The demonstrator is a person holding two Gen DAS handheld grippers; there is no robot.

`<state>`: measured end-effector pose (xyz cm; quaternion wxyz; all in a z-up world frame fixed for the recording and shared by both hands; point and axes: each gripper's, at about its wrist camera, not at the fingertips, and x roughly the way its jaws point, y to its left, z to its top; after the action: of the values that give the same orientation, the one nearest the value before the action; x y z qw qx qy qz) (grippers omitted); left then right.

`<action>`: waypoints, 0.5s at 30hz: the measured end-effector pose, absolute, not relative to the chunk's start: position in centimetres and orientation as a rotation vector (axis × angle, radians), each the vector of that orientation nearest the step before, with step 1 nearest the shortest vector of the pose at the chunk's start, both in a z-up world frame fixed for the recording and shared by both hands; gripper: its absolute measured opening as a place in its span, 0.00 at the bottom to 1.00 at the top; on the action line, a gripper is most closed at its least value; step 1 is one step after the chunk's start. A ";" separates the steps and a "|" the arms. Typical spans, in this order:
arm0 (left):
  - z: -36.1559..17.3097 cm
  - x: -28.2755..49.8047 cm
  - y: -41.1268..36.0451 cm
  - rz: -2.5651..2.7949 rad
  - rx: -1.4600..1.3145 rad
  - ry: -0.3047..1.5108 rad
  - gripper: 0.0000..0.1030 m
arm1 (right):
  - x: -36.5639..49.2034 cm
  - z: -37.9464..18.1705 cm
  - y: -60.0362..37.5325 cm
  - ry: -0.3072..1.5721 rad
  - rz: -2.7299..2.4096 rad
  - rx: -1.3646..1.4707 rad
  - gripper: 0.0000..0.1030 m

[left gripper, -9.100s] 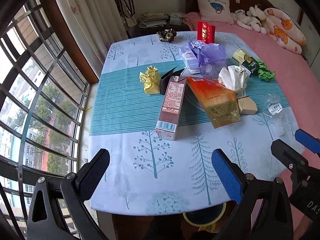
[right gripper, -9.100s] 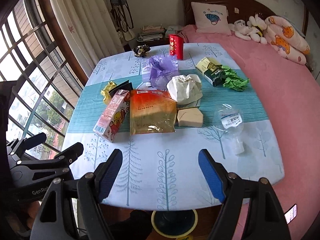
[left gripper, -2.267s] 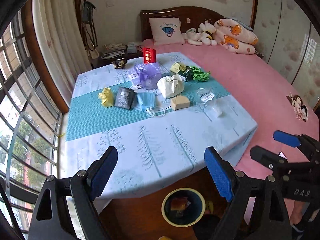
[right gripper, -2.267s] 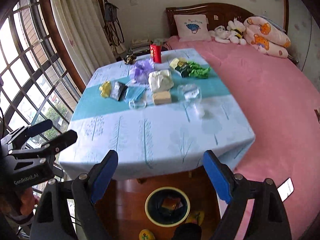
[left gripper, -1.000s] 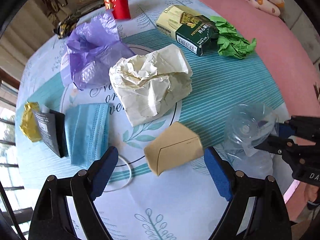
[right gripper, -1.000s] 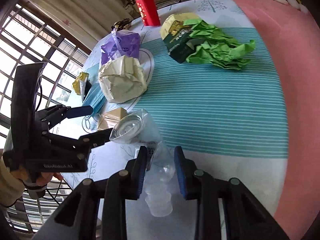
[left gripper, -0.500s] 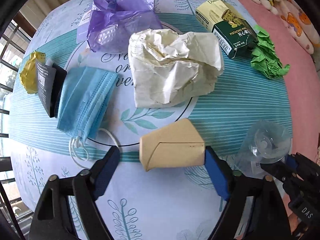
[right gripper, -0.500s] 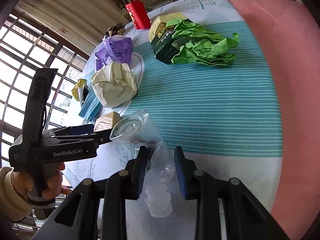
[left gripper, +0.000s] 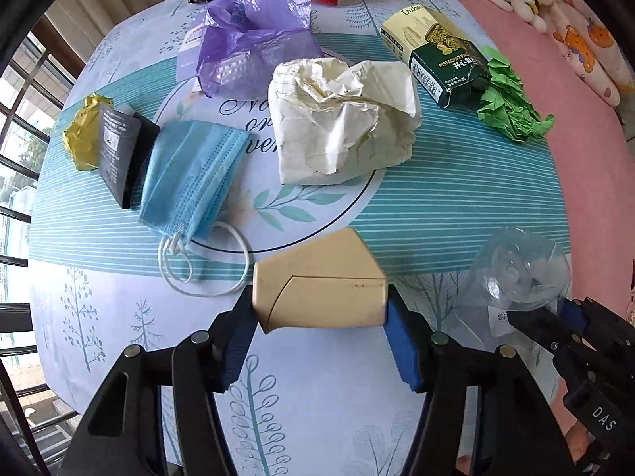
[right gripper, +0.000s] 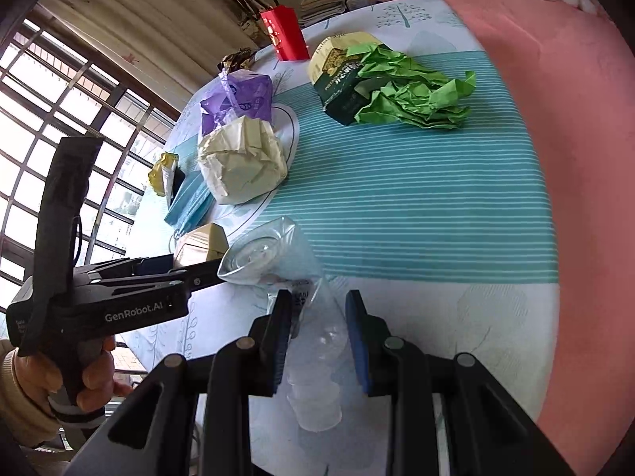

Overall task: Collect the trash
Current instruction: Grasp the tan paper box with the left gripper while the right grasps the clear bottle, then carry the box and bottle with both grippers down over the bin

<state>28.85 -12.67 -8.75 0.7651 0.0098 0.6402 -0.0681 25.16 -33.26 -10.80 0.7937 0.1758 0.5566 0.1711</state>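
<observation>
Clearing was only underway: the left gripper (left gripper: pixel 319 335), its jaws having just been closing, pinched the tan carton (left gripper: pixel 320 282) near the table's (left gripper: pixel 325 408) front edge, while the right gripper (right gripper: pixel 317 335) squeezed the crushed clear bottle (right gripper: pixel 307 305). Crumpled paper (left gripper: pixel 341 119), mask (left gripper: pixel 190 178), purple bag (left gripper: pixel 254 39) and green wrappers (left gripper: pixel 512 103) remained on the cloth.

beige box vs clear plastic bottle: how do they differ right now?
The beige box is opaque with flat faces and crisp edges; the clear plastic bottle is see-through and crumpled. The box sits between the left gripper jaws, which have just been closing, its ends at the pads; the right gripper is shut on the bottle near its neck. The bottle carries a small printed label; the box shows none. Both lie at the near edge of the table.
</observation>
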 end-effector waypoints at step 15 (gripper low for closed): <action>-2.1 19.9 -5.5 -0.368 0.145 1.208 0.58 | 16.3 -6.2 -26.0 1.112 0.226 0.403 0.27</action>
<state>19.89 -5.47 -2.06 0.8048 0.0677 0.5641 -0.1717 16.28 -26.01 -6.18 0.8243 0.1894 0.5228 0.1063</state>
